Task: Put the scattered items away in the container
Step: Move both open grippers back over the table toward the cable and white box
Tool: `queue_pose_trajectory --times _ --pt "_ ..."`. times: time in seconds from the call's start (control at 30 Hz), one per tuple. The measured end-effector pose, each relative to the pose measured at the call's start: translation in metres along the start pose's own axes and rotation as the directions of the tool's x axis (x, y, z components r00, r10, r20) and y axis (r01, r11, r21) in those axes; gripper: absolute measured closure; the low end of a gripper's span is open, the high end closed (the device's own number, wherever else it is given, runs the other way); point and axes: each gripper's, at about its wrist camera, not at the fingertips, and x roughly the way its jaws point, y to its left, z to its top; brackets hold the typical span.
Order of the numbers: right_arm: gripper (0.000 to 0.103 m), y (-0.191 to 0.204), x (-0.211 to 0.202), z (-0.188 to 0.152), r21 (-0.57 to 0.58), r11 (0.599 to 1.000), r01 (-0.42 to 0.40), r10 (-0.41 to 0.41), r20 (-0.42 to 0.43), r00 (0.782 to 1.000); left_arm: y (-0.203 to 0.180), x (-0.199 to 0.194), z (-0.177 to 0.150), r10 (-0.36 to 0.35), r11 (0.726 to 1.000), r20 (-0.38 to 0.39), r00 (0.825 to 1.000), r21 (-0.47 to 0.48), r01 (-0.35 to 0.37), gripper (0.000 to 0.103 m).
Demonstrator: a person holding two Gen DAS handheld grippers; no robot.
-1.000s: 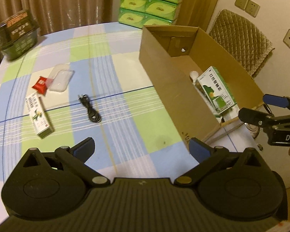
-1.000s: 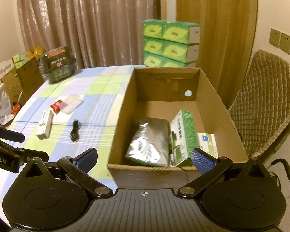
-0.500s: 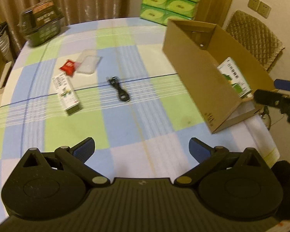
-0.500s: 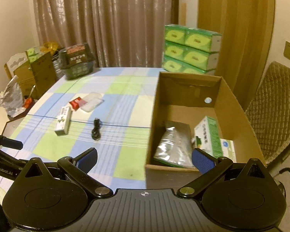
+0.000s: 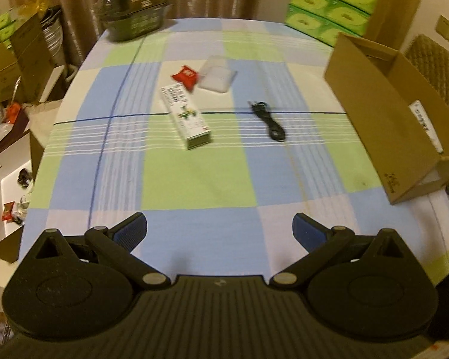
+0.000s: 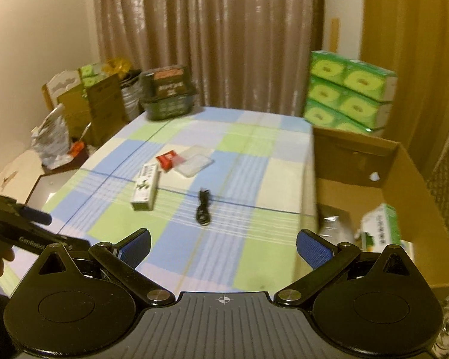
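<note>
On the checked tablecloth lie a white-and-green carton [image 5: 186,117] [image 6: 146,186], a red packet [image 5: 185,76] [image 6: 167,159], a clear plastic case [image 5: 219,74] [image 6: 194,161] and a coiled black cable [image 5: 268,121] [image 6: 203,210]. The cardboard box [image 5: 383,113] [image 6: 404,179] stands at the table's right edge, holding a silver pouch [image 6: 335,224] and a green-white carton [image 6: 380,233]. My left gripper [image 5: 220,229] hovers open over the near table edge, well short of the items. My right gripper [image 6: 223,246] is open too, empty, near the box's left wall.
A dark green basket [image 5: 133,12] [image 6: 169,97] sits at the table's far left corner. Stacked green tissue packs [image 5: 332,0] [image 6: 348,89] stand at the far right. Boxes and bags [image 6: 83,110] crowd the floor to the left. A quilted chair [image 5: 437,68] stands behind the box.
Both grippers have pulled back and swung left, away from the box. The scattered items now sit nearer the middle of both views. Nothing on the table has moved.
</note>
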Motion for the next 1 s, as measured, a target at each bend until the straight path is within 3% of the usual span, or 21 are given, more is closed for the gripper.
queue_pose_trajectory --times 0.43,0.77,0.8,0.87,1.0 --pt "0.002 0.01 0.071 -0.004 -0.008 1.0 -0.029 0.028 -0.083 0.996 0.029 0.033 0.006 0.034 0.996 -0.022 0.999 -0.081 -0.035 0.001" --pt "0.003 0.005 0.127 0.006 0.004 1.0 -0.027 0.027 -0.102 0.994 0.046 0.067 0.027 0.058 0.991 -0.015 0.998 -0.118 -0.059 0.001" --pt "0.004 0.005 0.133 0.008 0.006 1.0 -0.027 0.027 -0.099 0.995 0.047 0.069 0.03 0.061 0.991 -0.009 0.998 -0.118 -0.061 0.001" --pt "0.019 0.004 0.145 0.011 0.006 1.0 -0.028 0.029 -0.1 0.995 0.048 0.075 0.037 0.068 0.992 0.002 0.998 -0.11 -0.067 0.001" --pt "0.031 0.003 0.17 0.014 0.007 0.999 -0.04 0.04 -0.093 0.995 0.046 0.087 0.05 0.073 0.995 0.033 0.997 -0.075 -0.071 0.002"
